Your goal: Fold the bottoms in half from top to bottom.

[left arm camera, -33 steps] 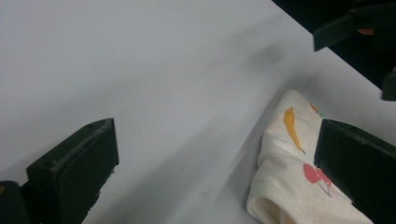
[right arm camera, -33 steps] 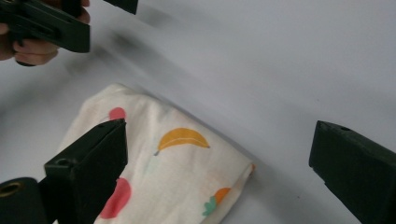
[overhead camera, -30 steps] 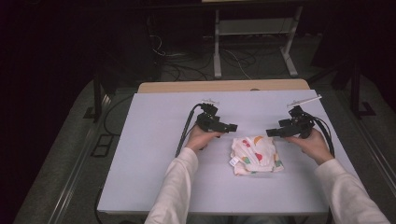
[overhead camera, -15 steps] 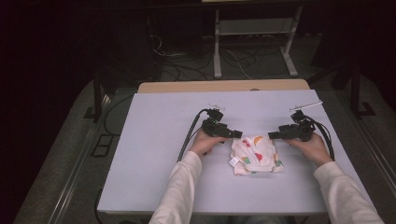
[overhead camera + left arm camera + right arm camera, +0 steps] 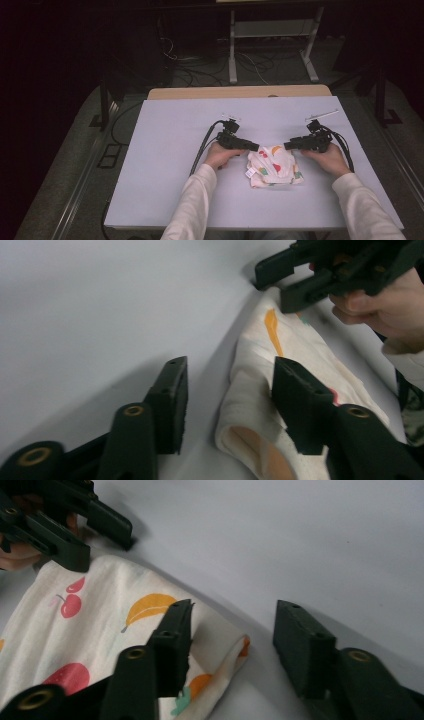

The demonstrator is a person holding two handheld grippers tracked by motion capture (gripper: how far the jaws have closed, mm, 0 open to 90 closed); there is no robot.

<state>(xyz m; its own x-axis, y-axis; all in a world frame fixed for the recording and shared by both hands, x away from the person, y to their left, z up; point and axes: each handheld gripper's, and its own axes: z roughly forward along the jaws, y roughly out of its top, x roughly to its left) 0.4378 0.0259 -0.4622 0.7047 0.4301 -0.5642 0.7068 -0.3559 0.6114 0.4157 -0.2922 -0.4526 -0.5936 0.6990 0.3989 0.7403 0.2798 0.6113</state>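
We have a small folded cloth [image 5: 274,166] with fruit pictures lying flat on the grey table [image 5: 165,165], near the front edge and a bit to the right of the middle. Our left gripper [image 5: 254,147] sits at the cloth's far left corner and our right gripper [image 5: 289,145] at its far right corner. Both sets of jaws have just been closing, and now they stand about half open. In the left gripper view, one jaw lies on top of the cloth [image 5: 305,370] and the other rests on the bare table beside it. The right gripper view shows the same thing at the other corner [image 5: 100,645]. The edge of the cloth is between the jaws, but we do not pinch it yet. So we think the job is only starting: we still have to grab the corners and lift. There are no boxes or bowls on the table to put things in.
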